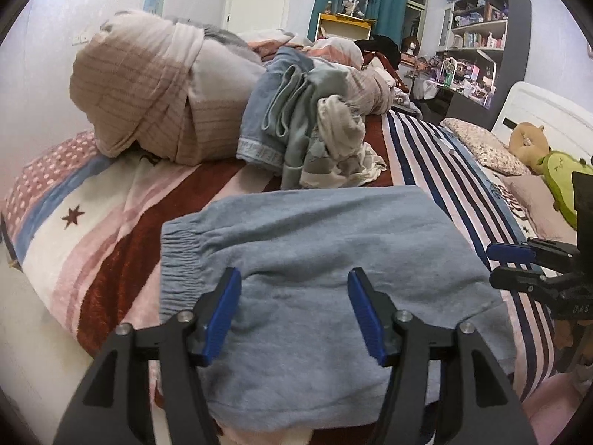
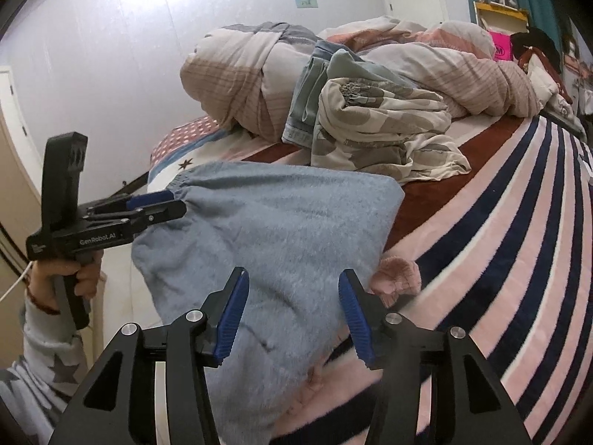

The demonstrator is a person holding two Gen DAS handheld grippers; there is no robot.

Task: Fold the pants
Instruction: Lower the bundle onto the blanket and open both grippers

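Open left claw, folded pants beneath

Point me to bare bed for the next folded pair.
Free: striped blanket right of the blue pants, up to the pillows; also the star patch left of the pants. Crowded: clothes pile and rolled quilt right behind the pants.
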